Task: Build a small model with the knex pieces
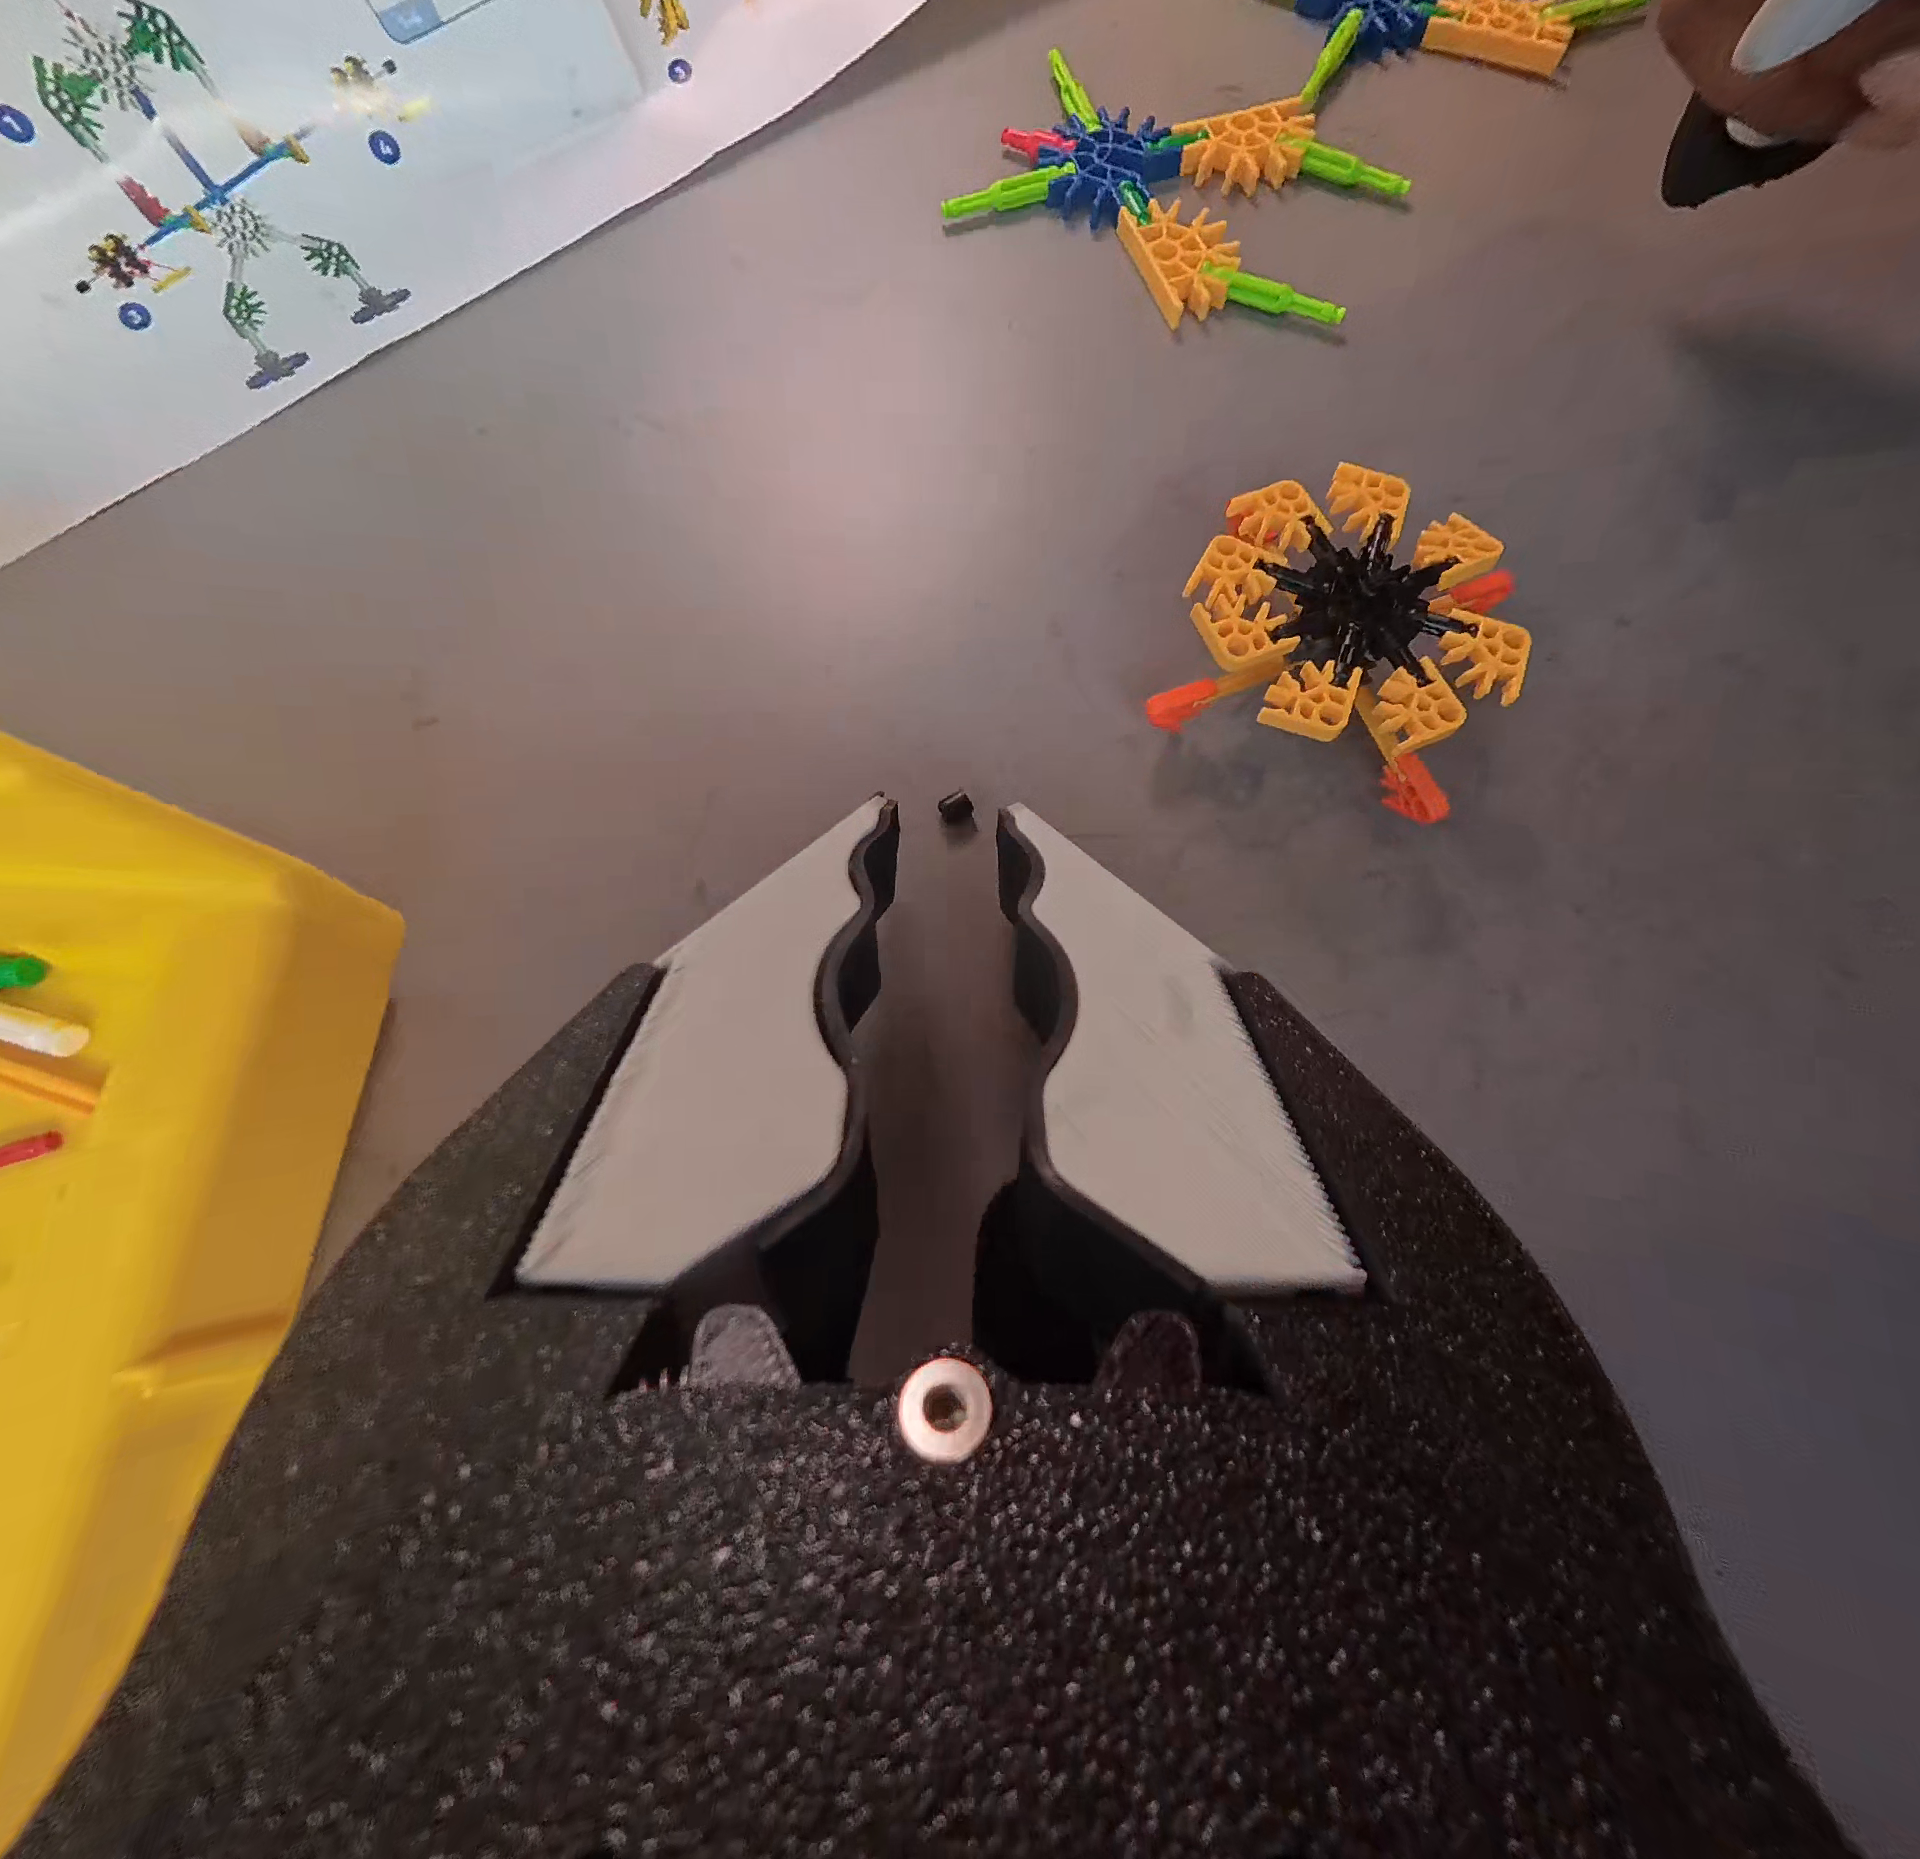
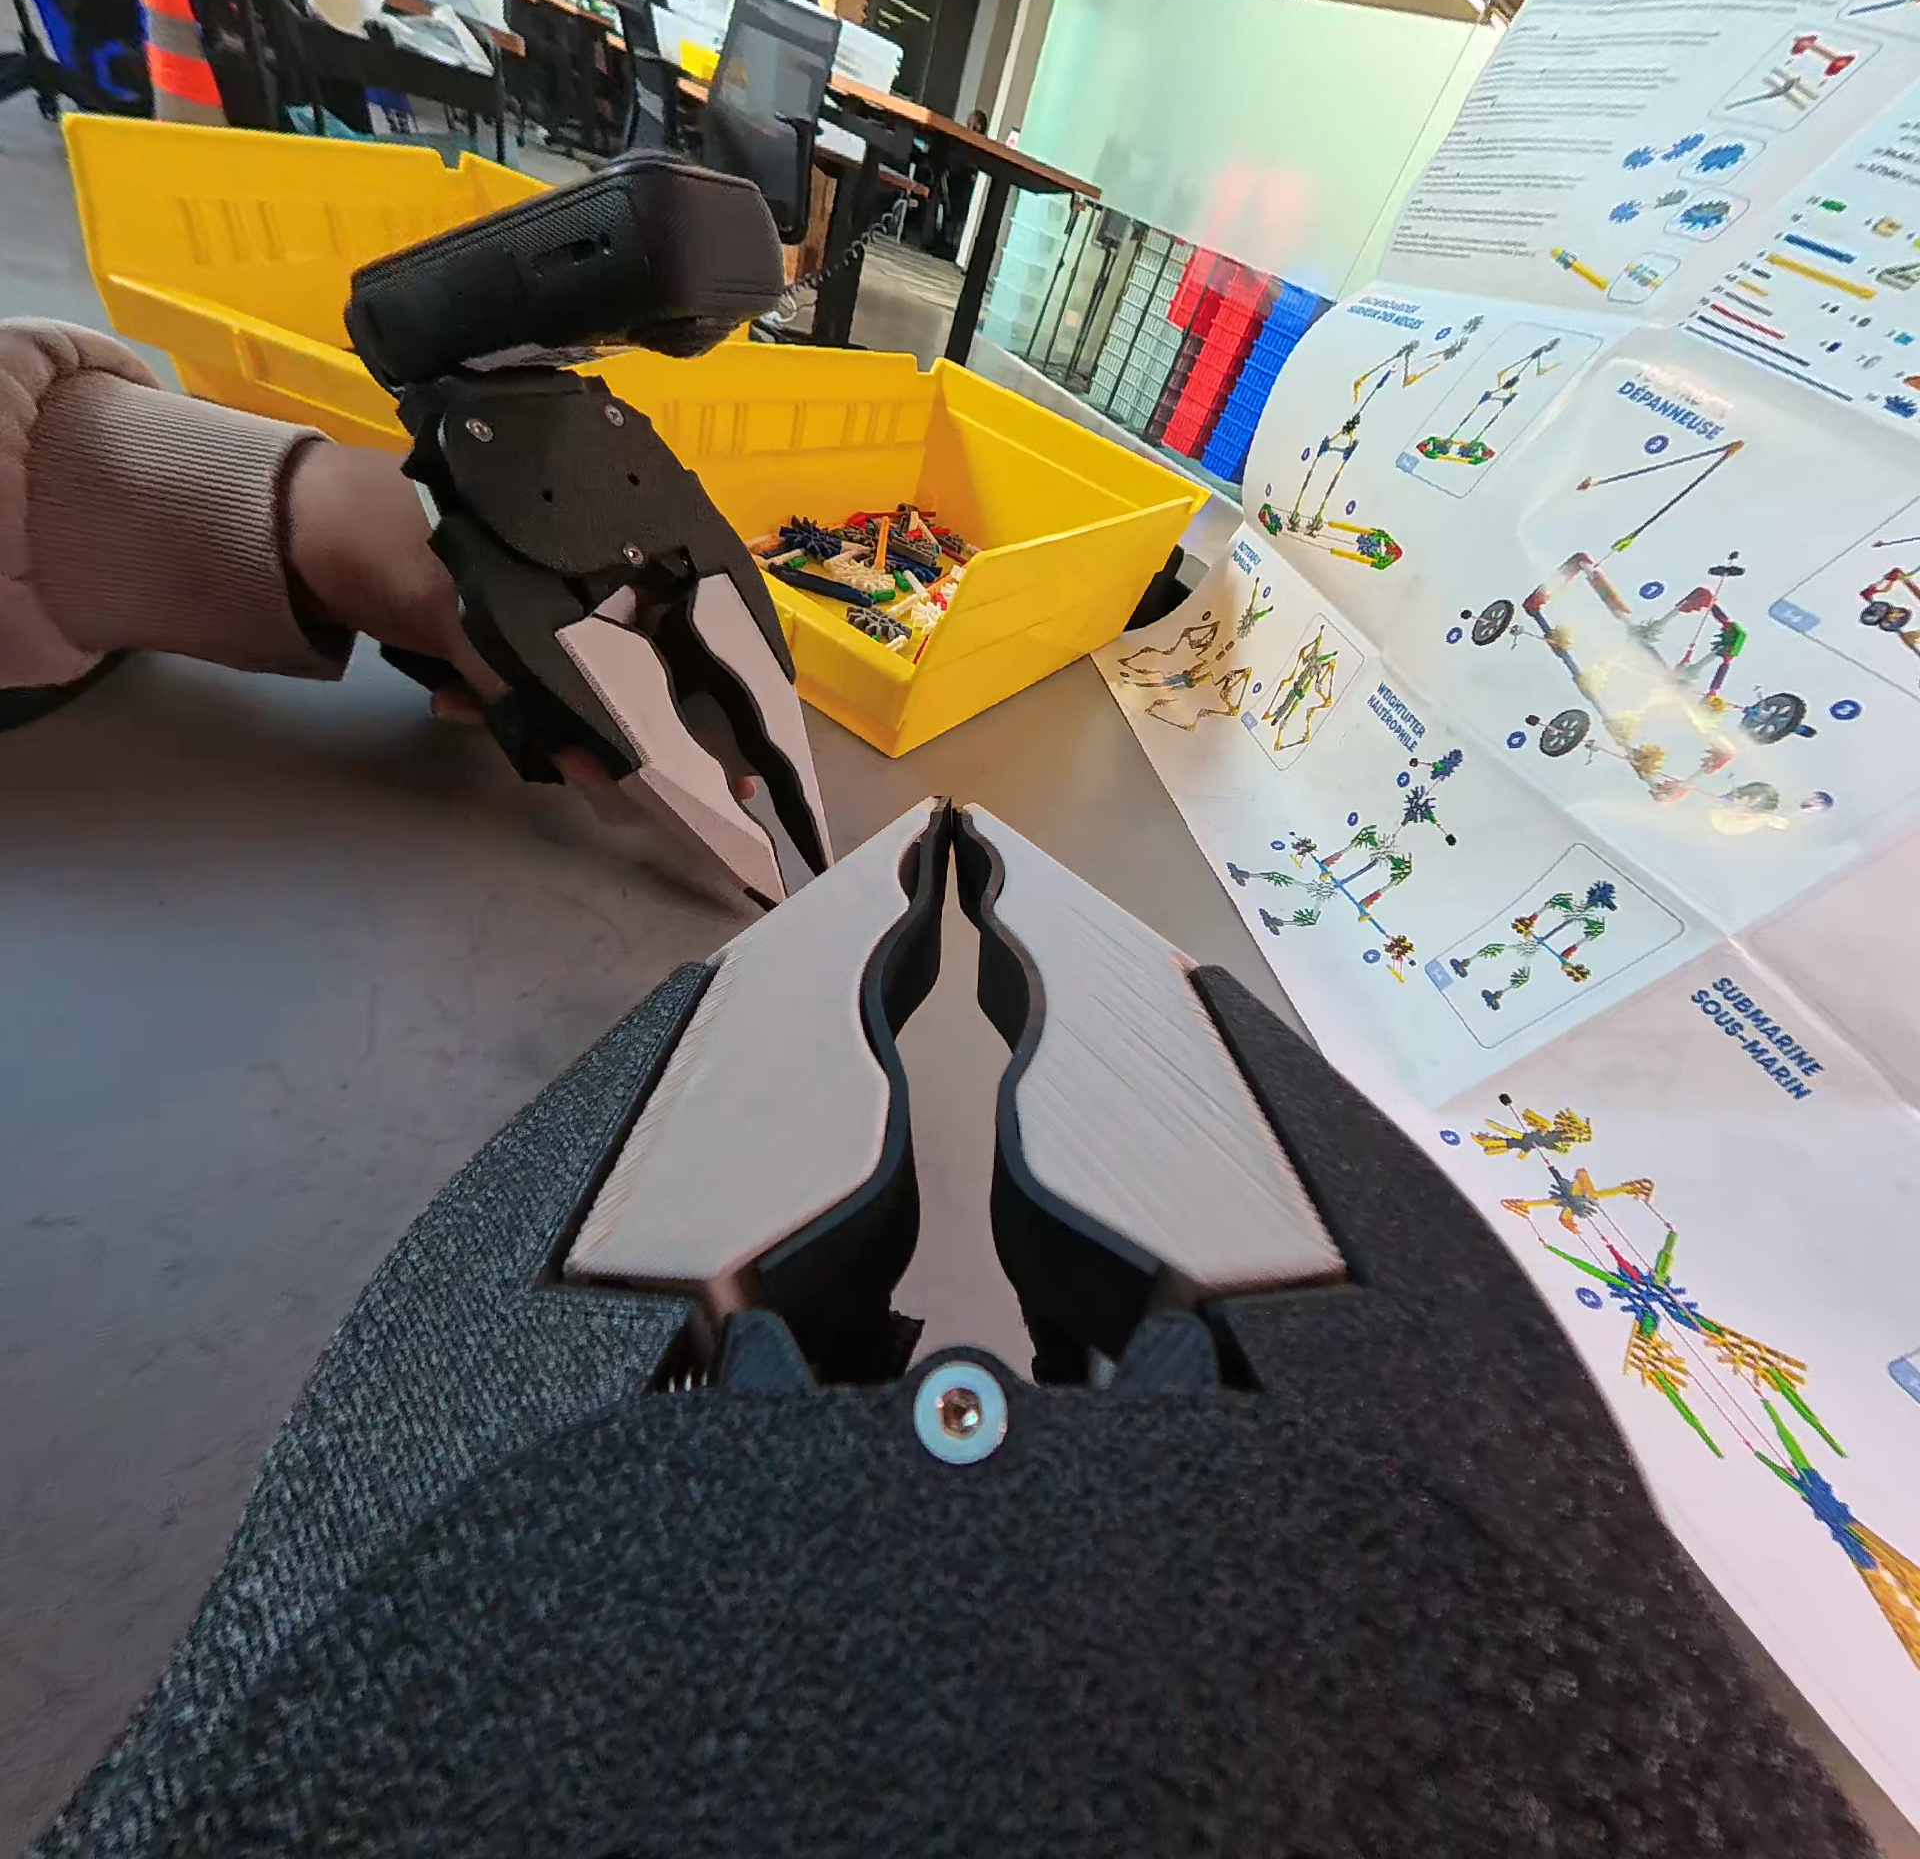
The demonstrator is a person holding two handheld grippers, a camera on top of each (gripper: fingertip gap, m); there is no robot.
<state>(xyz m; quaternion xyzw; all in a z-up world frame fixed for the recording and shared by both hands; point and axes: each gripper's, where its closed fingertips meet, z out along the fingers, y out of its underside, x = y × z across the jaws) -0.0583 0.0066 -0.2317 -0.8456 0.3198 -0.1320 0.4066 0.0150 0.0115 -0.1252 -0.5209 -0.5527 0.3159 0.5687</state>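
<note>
My left gripper is slightly open, low over the grey table. A tiny black piece lies on the table right between its fingertips. A round assembly of orange connectors around a black hub, with red tips, sits to its front right. Two blue, orange and green assemblies lie farther off. My right gripper is shut and empty, with its tips close to the left gripper, which a hand holds tip-down on the table.
A yellow bin with several loose building pieces stands behind the left gripper; its corner shows in the left wrist view. A large printed instruction sheet lies on the table and curls up. A hand on the right gripper is at the far right. The tips of one gripper are about 12 centimeters away from the tips of the other. The black hub is about 7 centimeters from my left fingertips.
</note>
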